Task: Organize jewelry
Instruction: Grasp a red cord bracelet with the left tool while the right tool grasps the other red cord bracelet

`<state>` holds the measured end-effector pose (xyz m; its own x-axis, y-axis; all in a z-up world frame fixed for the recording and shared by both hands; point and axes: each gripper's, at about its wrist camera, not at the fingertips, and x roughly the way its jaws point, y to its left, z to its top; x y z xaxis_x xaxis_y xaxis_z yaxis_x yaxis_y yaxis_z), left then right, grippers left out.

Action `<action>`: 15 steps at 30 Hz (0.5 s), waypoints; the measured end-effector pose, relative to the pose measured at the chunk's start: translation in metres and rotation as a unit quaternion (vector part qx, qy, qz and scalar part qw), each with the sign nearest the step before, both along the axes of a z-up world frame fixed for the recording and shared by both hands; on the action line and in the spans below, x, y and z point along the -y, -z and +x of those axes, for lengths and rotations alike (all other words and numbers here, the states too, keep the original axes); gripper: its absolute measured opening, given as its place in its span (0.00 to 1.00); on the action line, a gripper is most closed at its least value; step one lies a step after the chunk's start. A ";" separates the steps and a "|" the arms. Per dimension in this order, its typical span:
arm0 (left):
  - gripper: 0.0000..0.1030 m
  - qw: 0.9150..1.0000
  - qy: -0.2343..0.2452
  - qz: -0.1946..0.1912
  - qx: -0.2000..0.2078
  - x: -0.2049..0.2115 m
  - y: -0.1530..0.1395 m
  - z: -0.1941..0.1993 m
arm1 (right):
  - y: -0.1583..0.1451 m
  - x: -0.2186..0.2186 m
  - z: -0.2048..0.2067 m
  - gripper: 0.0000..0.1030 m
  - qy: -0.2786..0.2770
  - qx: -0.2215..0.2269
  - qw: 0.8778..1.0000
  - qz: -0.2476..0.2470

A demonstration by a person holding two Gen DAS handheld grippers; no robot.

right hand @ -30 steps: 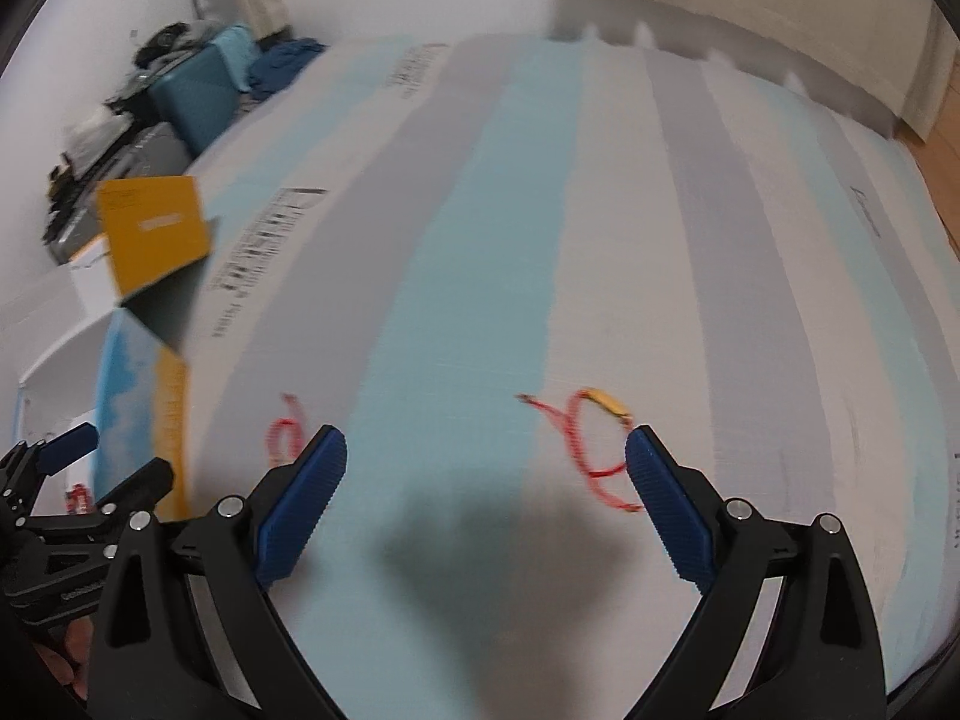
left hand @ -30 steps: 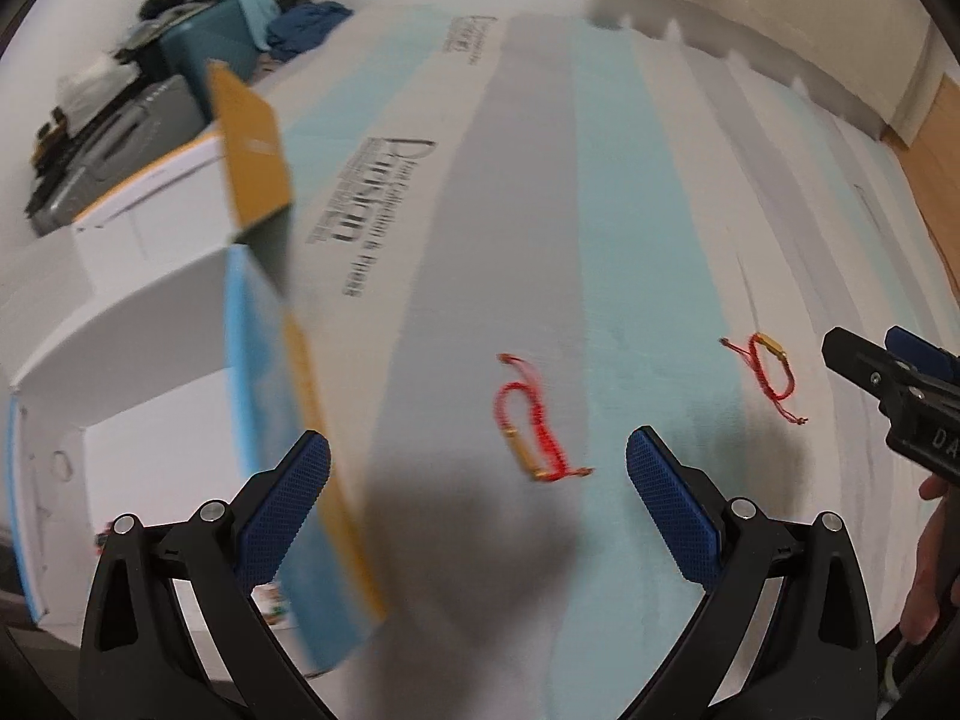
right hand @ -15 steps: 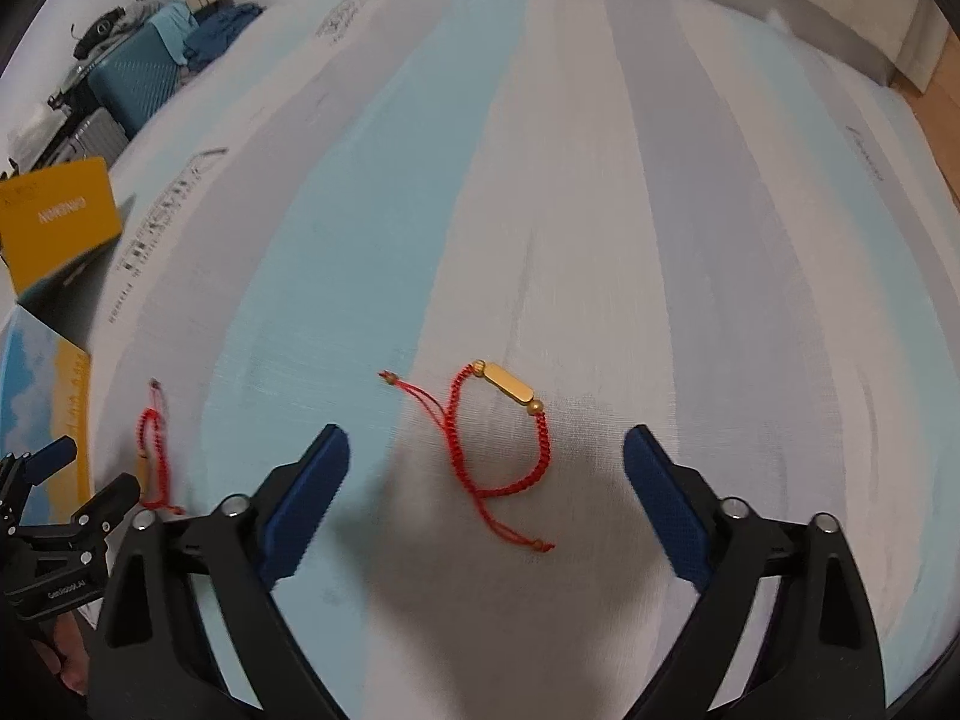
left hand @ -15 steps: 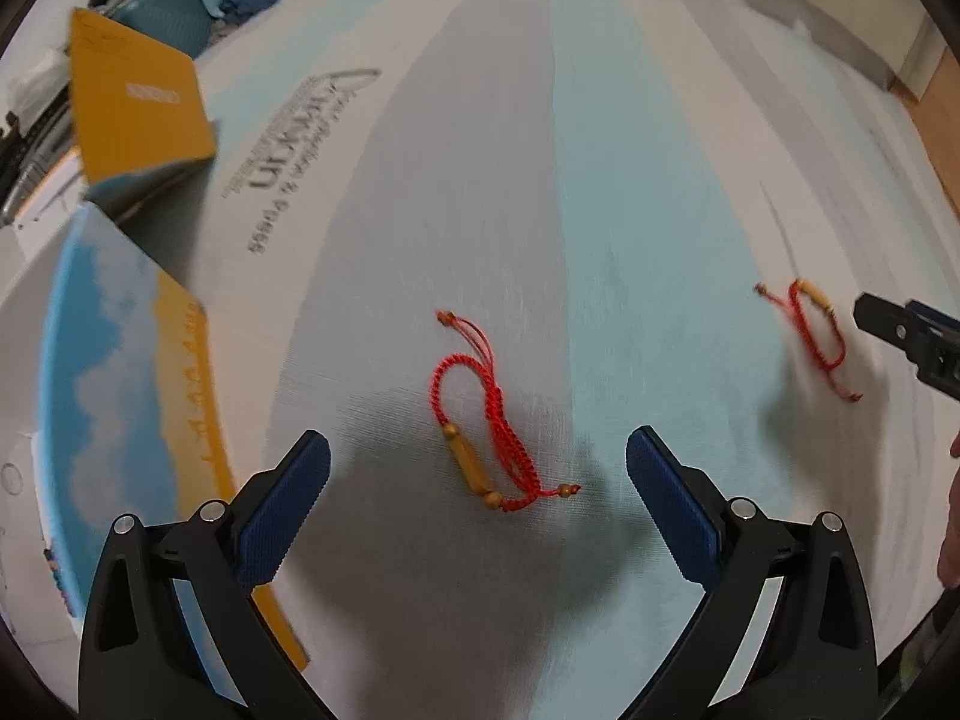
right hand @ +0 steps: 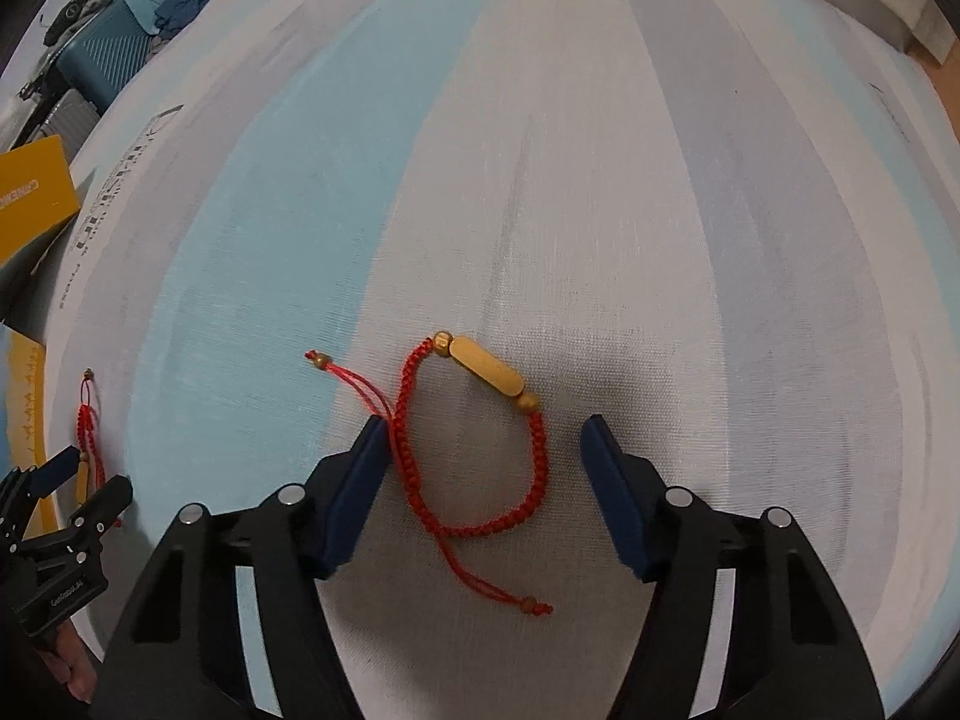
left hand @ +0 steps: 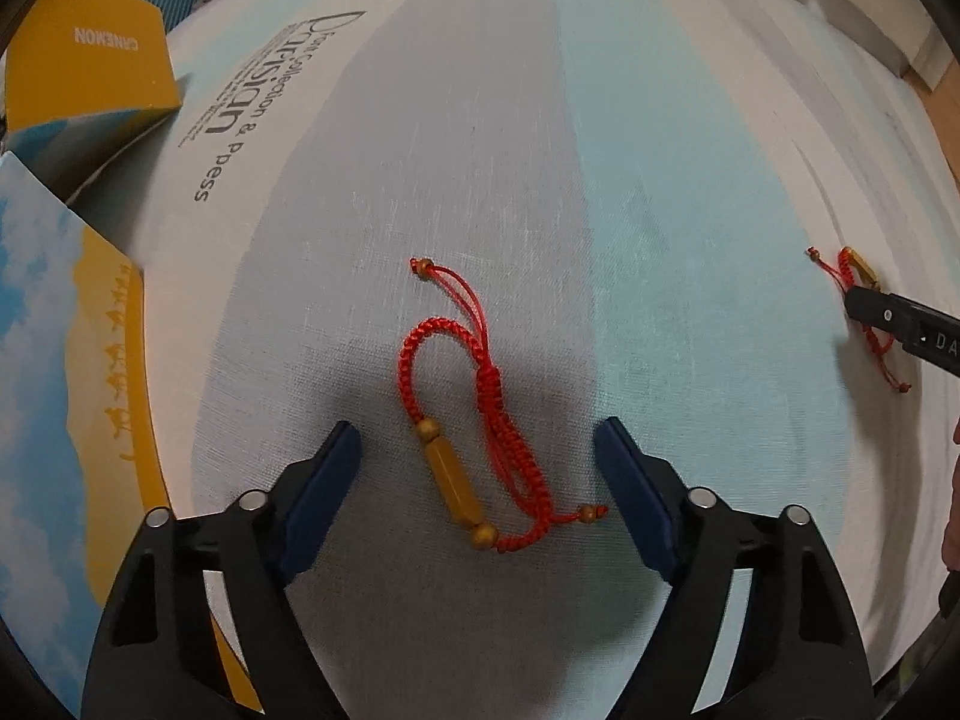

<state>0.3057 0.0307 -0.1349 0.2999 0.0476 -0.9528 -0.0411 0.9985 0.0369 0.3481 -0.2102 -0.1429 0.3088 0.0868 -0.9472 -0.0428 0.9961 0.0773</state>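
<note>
A red braided bracelet with a gold tube bead point(left hand: 474, 420) lies on the striped cloth point(left hand: 540, 150) between the pads of my open left gripper point(left hand: 480, 468). A second red bracelet with a flat gold bar point(right hand: 480, 444) lies between the pads of my open right gripper point(right hand: 486, 468); its left pad touches the cord. Both grippers are low over the cloth and hold nothing. The right gripper's tip point(left hand: 900, 324) shows over its bracelet point(left hand: 858, 276) at the left view's right edge. The left gripper point(right hand: 66, 498) and its bracelet point(right hand: 87, 438) show at the right view's left edge.
An open cardboard box with a yellow flap point(left hand: 84, 60) and a blue-and-yellow printed side point(left hand: 66, 360) stands at the left. Suitcases and clothes point(right hand: 108, 36) lie beyond the cloth at the far left. A wood floor edge point(right hand: 945, 60) shows at the far right.
Both grippers have come forward and down toward the cloth. Each bracelet now lies between its gripper's pads, and the jaws have narrowed somewhat.
</note>
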 end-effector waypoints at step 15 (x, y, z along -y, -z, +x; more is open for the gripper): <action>0.11 1.000 0.005 -0.018 0.002 -0.005 -0.011 -0.015 | -0.001 0.003 -0.005 0.20 0.018 0.000 1.000 0.008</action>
